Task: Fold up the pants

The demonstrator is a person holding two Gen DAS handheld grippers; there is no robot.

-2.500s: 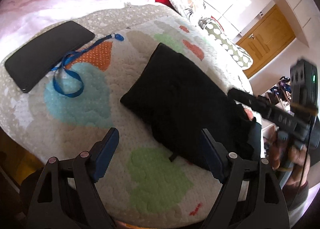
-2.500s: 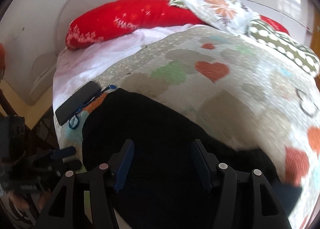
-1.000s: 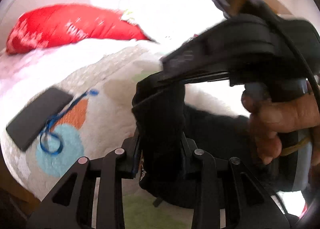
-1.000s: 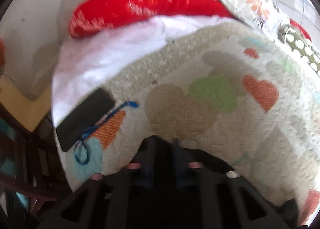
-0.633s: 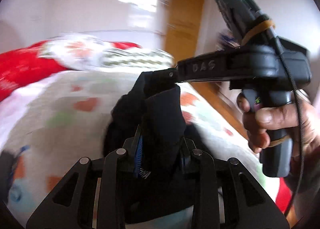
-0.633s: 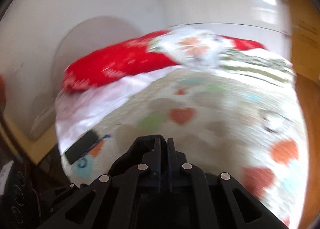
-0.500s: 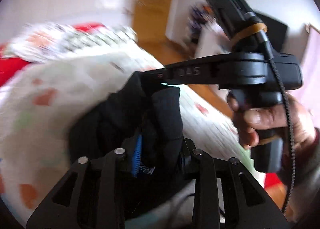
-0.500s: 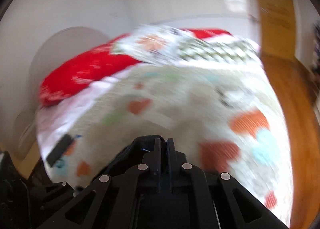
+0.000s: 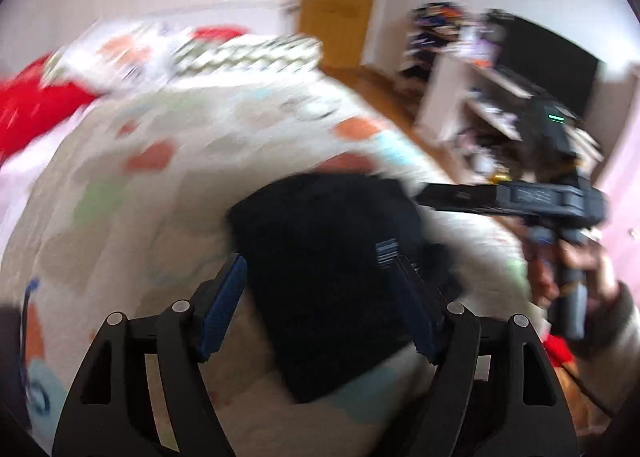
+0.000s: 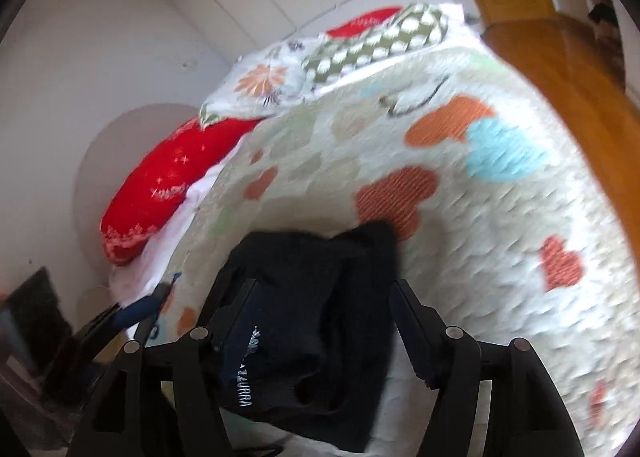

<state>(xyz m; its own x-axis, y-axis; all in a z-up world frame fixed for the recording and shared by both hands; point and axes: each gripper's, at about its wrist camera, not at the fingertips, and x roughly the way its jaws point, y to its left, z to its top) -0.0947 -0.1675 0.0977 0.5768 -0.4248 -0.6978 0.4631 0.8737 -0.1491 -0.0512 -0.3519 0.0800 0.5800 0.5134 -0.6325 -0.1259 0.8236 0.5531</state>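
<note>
the black pants point(image 10: 320, 321) lie in a compact folded bundle on the heart-patterned quilt point(image 10: 500, 217), released after being clamped and carried in the air half a second ago. the left gripper point(image 9: 312, 293) and right gripper point(image 10: 324, 321) both hover over the bundle with jaws spread apart, holding nothing. the fold looks essentially finished, though the near edge sits rumpled by the red pillow point(image 10: 168, 185) side.

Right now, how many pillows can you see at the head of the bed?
3: a red pillow on the left, a flowered pillow beside it, and a green-and-white pillow farthest right. More may be hidden behind them.
</note>
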